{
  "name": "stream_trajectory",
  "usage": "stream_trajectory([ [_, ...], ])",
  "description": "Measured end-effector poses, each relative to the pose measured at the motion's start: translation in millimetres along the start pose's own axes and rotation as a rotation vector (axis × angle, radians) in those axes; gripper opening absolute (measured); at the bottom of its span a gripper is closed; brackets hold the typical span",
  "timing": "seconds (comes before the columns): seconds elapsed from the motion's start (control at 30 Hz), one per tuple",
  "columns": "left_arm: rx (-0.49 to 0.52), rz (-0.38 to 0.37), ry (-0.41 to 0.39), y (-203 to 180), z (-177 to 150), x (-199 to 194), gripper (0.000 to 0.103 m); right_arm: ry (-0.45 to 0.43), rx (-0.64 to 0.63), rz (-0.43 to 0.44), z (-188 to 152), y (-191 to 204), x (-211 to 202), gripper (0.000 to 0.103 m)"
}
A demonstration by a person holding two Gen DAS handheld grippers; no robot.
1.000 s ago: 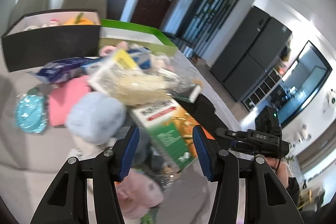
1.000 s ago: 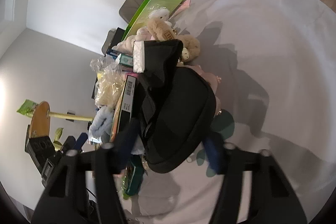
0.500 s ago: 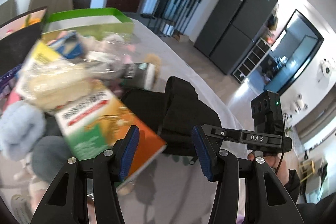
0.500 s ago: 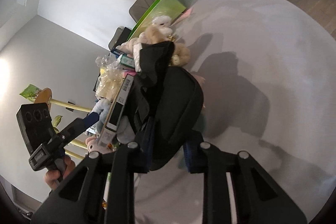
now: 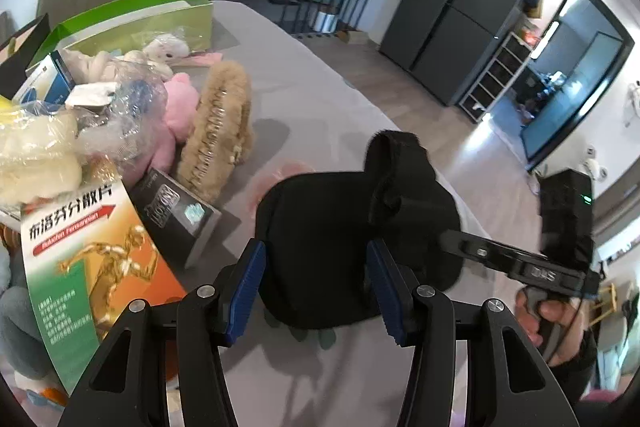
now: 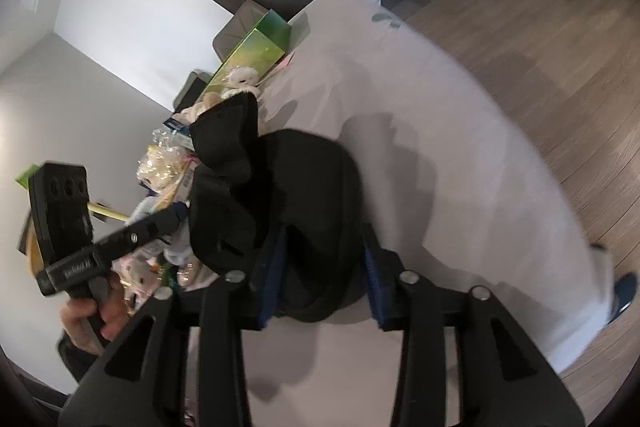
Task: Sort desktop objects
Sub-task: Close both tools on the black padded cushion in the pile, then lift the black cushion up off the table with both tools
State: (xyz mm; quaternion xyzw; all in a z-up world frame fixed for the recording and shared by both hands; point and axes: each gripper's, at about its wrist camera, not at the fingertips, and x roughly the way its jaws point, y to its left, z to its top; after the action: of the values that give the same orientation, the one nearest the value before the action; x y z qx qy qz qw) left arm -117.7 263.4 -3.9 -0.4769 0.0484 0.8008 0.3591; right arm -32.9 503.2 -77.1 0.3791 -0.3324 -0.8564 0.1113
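A black fabric item with a folded-up flap lies on the grey tablecloth, to the right of the pile of objects. My left gripper is open, its blue pads straddling the item's near edge without squeezing it. From the right, a finger of my right gripper reaches into the item's side. In the right wrist view the same item sits between the pads of my right gripper. Those jaws are opening, with the fabric still pinched between the pads. A hand holds the left gripper there.
The pile at left holds an orange-green medicine box, a small dark box, a tan plush, a pink plush and crinkly plastic bags. A green open box stands behind. The table edge drops to wooden floor.
My left gripper swung right from the pile to the black item. The right gripper's pads went from a wide straddle to a narrow hold on the item, which now sits clear of the pile.
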Motion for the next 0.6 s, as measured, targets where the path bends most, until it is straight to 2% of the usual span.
stream_trajectory([
  [0.07, 0.002, 0.03, 0.005, -1, 1, 4, 0.055, -0.028, -0.012, -0.023, 3, -3, -6, 0.052],
  [0.1, 0.006, 0.037, 0.009, -3, 1, 6, 0.061, -0.04, -0.021, -0.037, 4, -4, -9, 0.052],
  [0.13, 0.008, 0.04, 0.016, -3, 2, 8, 0.064, -0.052, -0.029, -0.05, 5, -5, -11, 0.052],
  [0.27, 0.039, 0.129, 0.045, -8, 2, 20, 0.065, -0.072, -0.061, -0.069, 7, -4, -20, 0.052],
  [0.6, 0.04, 0.051, 0.028, -13, -3, 21, 0.065, -0.046, -0.059, -0.067, 6, -8, -12, 0.052],
])
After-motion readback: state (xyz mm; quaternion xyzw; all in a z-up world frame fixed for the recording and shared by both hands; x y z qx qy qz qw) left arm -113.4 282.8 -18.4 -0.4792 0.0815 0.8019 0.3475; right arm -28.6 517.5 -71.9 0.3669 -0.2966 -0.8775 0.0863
